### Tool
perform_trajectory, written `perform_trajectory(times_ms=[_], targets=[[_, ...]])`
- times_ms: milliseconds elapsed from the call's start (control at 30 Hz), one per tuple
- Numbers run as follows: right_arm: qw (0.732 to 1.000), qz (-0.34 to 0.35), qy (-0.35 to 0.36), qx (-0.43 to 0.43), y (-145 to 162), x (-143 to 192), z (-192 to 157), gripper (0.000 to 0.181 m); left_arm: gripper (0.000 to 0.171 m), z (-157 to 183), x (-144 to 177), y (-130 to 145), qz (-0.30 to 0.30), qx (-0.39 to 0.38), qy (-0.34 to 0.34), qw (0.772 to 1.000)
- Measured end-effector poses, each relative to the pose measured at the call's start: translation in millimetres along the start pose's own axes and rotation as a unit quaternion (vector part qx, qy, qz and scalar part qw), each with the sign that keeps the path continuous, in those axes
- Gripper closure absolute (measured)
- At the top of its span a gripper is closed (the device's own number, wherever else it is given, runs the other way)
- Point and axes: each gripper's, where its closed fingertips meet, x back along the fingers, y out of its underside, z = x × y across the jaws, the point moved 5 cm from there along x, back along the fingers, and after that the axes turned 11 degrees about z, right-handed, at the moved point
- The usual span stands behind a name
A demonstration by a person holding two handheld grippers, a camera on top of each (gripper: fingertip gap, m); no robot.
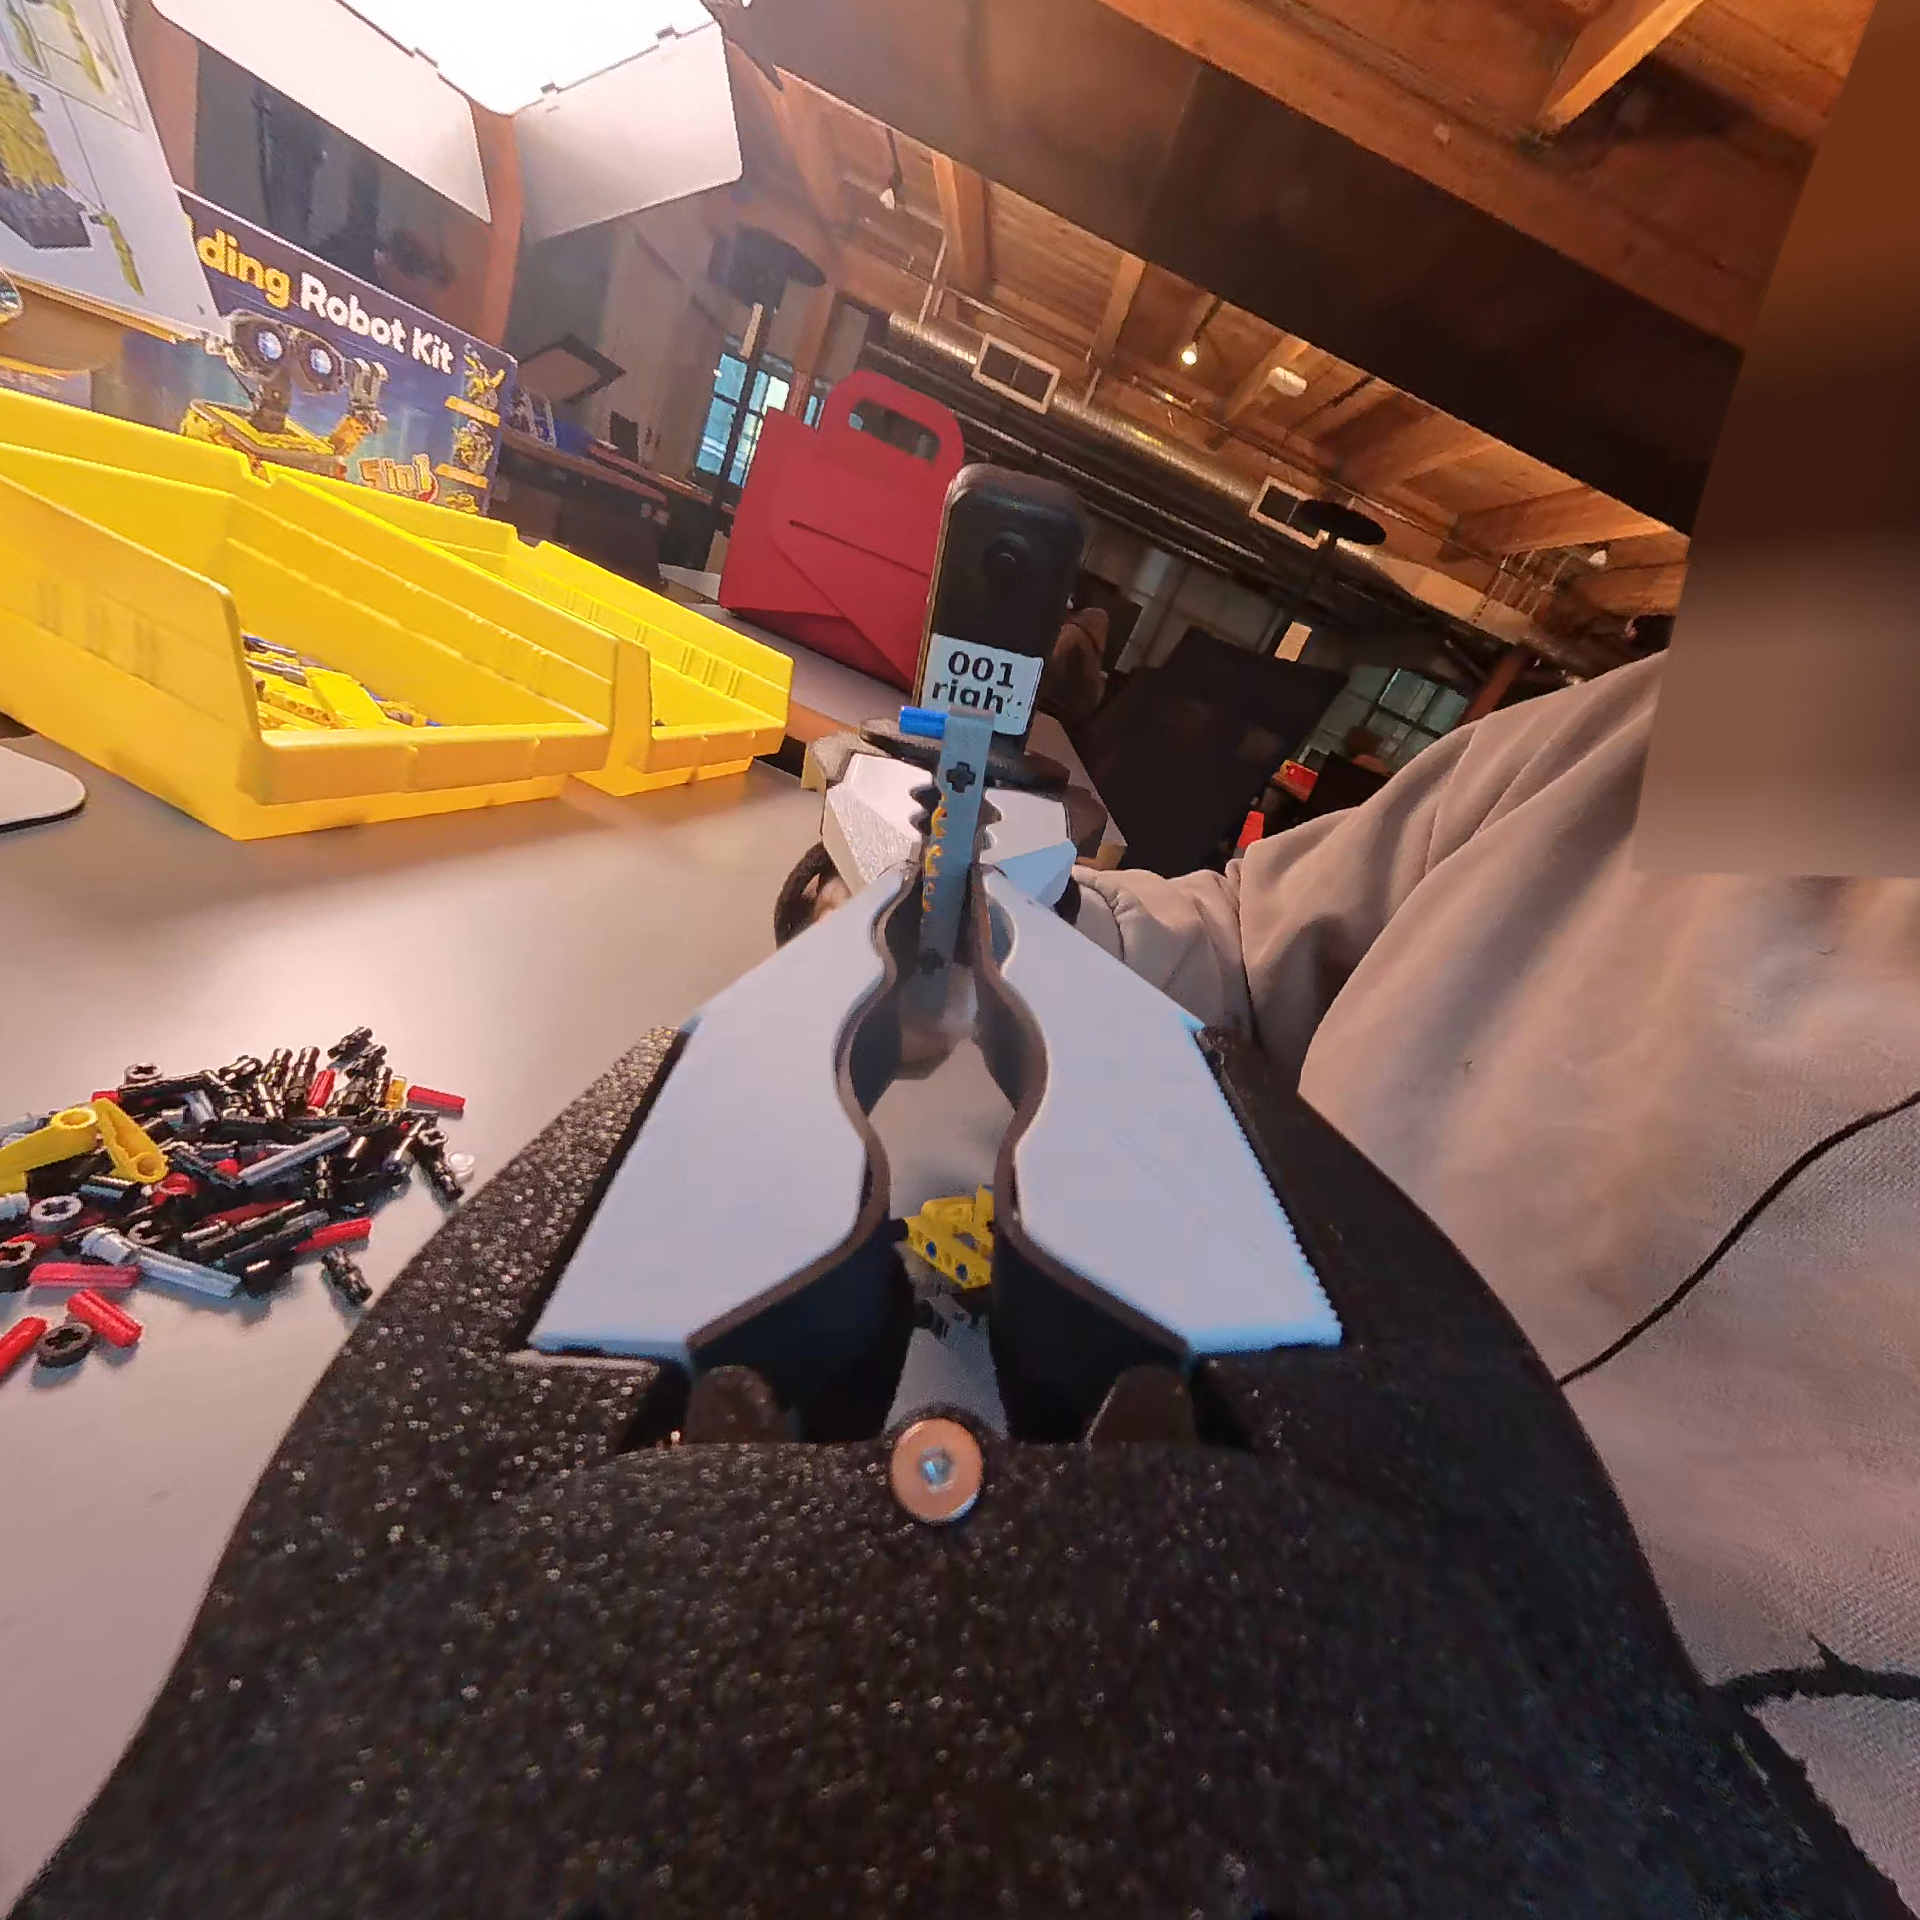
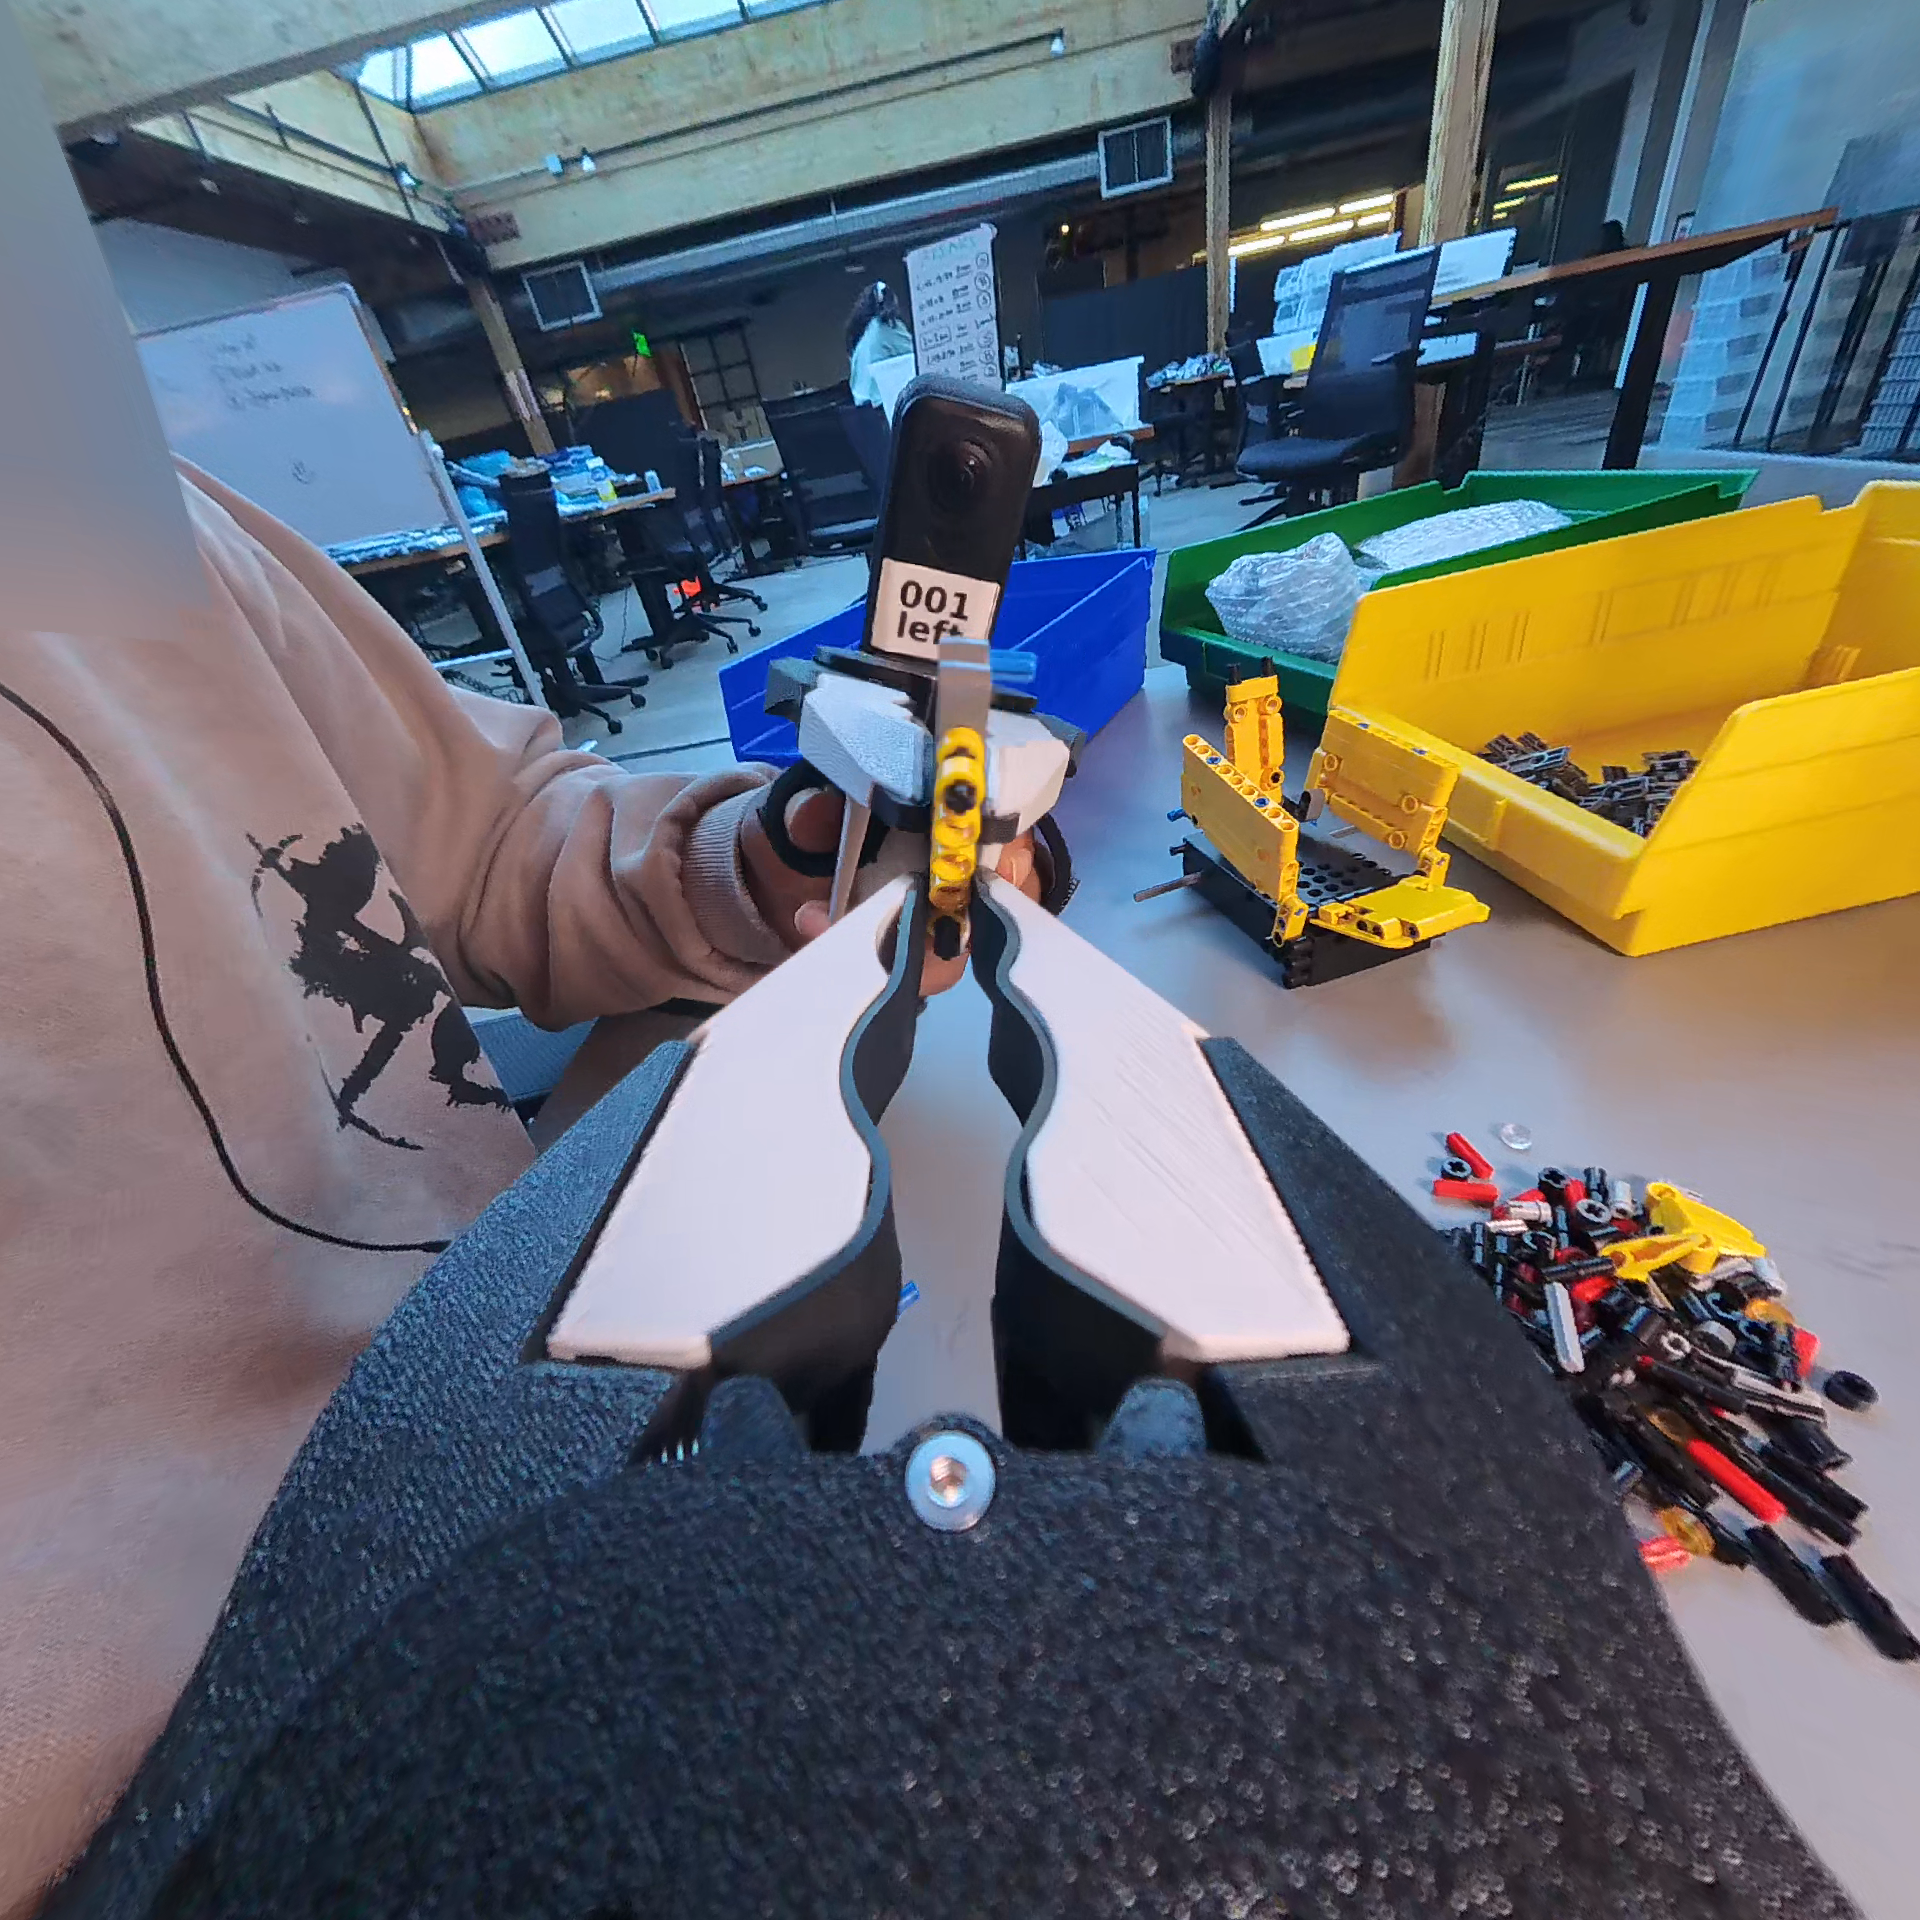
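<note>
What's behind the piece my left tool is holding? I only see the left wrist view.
Observer: The piece has a yellow beam on its far side, and the right tool pinches it there.
Operator: Any bins besides the yellow ones?
Observer: Yes, a blue bin sits past your left tool.
Operator: Any more?
Observer: A green bin holds bubble-wrapped bundles.

Printed white label point(image 1: 980, 681) on each camera point(image 1: 1003, 561); lettered box point(image 1: 364, 353); whiteboard point(image 2: 291, 416), seemingly handwritten.
</note>
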Motion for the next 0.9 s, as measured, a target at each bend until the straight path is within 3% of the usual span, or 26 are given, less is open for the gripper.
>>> perform_trajectory(times_ms=[200, 600, 867, 900], targets=[[1.0, -0.013, -0.021, 0.001, 2.4, 3.5, -7.0, 0.175, 0.163, 6.3, 0.2, 7.7, -0.05, -0.058, 0.004, 0.997], [0.998, -0.043, -0.044, 0.007, 12.6, 3.1, -10.7, 0.176, 0.167, 9.0, 6.3, 13.1, -0.144, -0.096, 0.005, 0.985], [0.997, -0.053, -0.048, 0.013, 1.4, 23.9, -0.3, 0.177, 0.168, 1.7, 14.7, 13.4, -0.159, -0.086, -0.013, 0.983], [0.994, -0.082, -0.055, 0.037, 7.9, 21.9, -4.5, 0.177, 0.167, 4.6, 10.6, 18.3, -0.168, -0.094, -0.004, 0.981]])
